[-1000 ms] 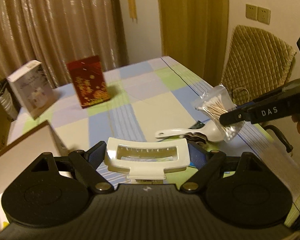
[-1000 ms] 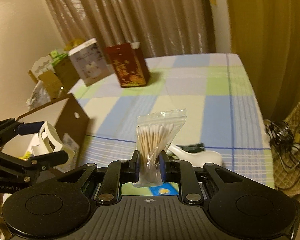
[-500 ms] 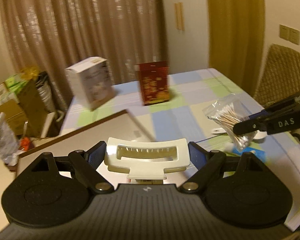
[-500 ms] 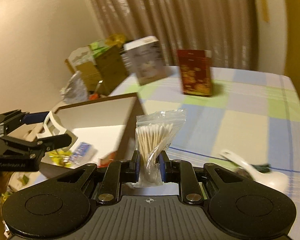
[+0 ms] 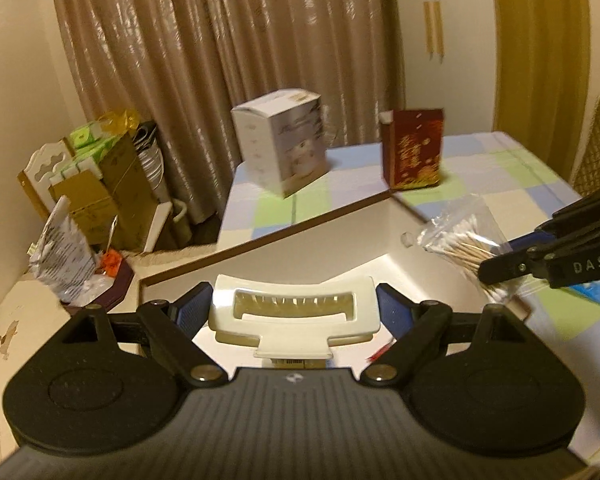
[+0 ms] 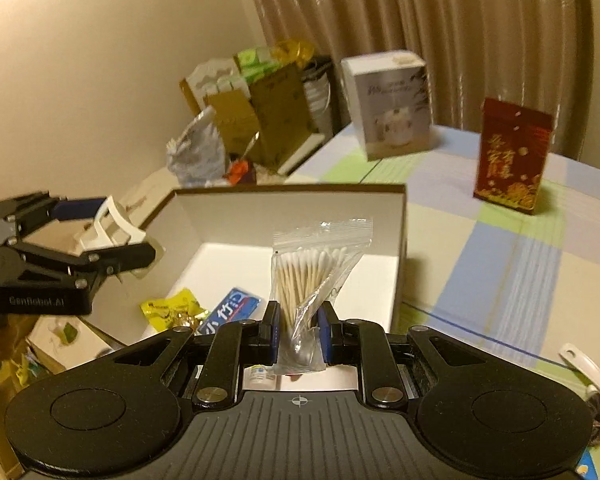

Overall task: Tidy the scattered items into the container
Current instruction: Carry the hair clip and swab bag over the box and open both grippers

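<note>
Left wrist view: the left gripper (image 5: 296, 312) has its fingers spread wide and clamped on a white plastic clip (image 5: 294, 312), a curved piece with a slotted window showing small teeth. It hangs over the open cardboard box (image 5: 340, 256), white inside with a brown rim. At 3 o'clock the right gripper (image 5: 500, 270) enters, pinching a clear bag of cotton swabs (image 5: 466, 242) over the box's right edge. A white carton (image 5: 284, 144) and a red carton (image 5: 414, 148) stand on the checked table (image 5: 500, 168) at 12 o'clock.

Right wrist view: the right gripper (image 6: 298, 330) has its fingers drawn close on the bag of cotton swabs (image 6: 316, 264), held upright; wooden sticks, white tips up, zip seal on top. The box (image 6: 300, 216) lies directly beyond, containing a yellow packet (image 6: 172, 310) and a blue packet (image 6: 230, 314). At 9 o'clock the left gripper (image 6: 112, 236) holds the clip (image 6: 110, 226) above the box's left wall
</note>
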Demonstrator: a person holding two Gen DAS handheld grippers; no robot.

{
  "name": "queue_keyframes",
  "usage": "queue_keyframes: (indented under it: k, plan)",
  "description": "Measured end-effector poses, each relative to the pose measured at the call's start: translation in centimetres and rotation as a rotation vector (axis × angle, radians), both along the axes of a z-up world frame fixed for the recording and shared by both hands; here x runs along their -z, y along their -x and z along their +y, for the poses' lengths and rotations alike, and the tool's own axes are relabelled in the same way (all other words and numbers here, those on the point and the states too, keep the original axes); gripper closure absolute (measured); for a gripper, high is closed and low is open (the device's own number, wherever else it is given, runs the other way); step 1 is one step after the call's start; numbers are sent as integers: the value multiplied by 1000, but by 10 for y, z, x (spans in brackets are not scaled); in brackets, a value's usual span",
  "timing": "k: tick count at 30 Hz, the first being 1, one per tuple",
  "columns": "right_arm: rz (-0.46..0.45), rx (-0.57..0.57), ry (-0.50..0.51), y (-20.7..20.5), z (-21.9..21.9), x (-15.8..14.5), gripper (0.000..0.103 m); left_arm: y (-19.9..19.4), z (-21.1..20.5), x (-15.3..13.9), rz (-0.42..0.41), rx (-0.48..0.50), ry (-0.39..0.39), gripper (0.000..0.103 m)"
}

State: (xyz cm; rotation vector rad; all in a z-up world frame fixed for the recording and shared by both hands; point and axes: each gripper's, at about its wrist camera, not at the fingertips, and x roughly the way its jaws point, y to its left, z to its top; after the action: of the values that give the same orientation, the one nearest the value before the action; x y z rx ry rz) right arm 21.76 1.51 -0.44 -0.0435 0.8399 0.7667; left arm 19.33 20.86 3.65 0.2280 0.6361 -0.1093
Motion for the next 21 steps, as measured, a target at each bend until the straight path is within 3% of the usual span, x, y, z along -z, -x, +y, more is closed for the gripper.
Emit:
queue_keyframes:
  k: [6,21]
  plan:
    - [15,-4,110,-10,21,21,81,-24,26,16,49,1,-22,18]
    - [54,45,235,-20,34,41,81,-88,53,75,196,68,-101,18]
